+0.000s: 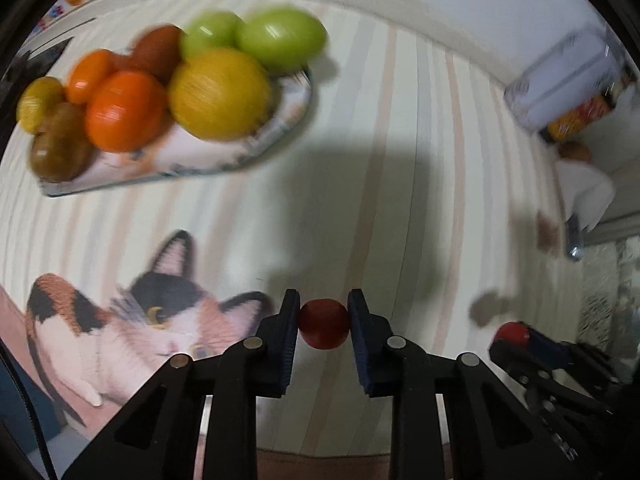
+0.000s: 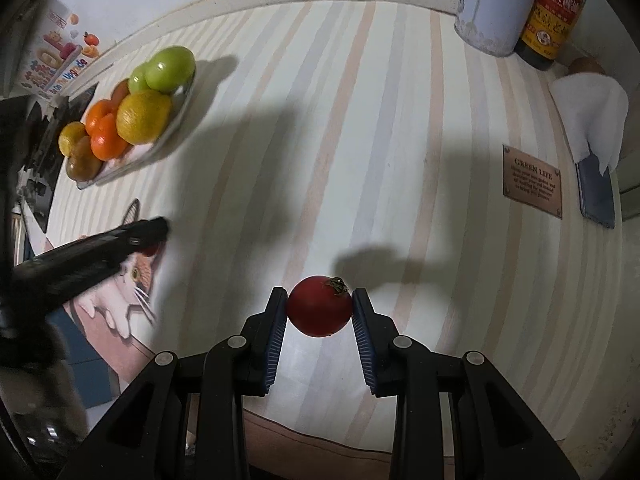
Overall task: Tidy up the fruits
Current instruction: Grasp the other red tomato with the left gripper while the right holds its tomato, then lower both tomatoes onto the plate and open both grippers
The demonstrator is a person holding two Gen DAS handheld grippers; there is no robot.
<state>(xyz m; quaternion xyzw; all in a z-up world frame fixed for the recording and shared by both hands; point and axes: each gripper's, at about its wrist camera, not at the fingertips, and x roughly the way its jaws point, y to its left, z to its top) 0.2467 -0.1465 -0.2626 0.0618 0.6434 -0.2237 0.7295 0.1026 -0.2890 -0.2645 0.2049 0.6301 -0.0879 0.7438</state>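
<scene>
holding red fruit (image 1: 324, 323) in left tool (image 1: 324, 312), plate (image 1: 280, 120) heaped with citrus (image 1: 219, 94)

i see one small red fruit (image 1: 324, 323) pinched in my left gripper (image 1: 324, 312), a bigger red fruit (image 2: 319, 311) with dried calyx in my right gripper (image 2: 319, 307); plate (image 2: 182, 114) piled with green, yellow, orange fruits.

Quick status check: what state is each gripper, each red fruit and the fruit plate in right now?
left gripper: jaws shut on a small red fruit, above the table.
small red fruit: held, clear of the plate.
right gripper: jaws shut on a larger red fruit.
larger red fruit: held, stem end up.
plate: piled with green, yellow, orange and brown fruit.
sauce bottle: upright, at the table's far edge.
</scene>
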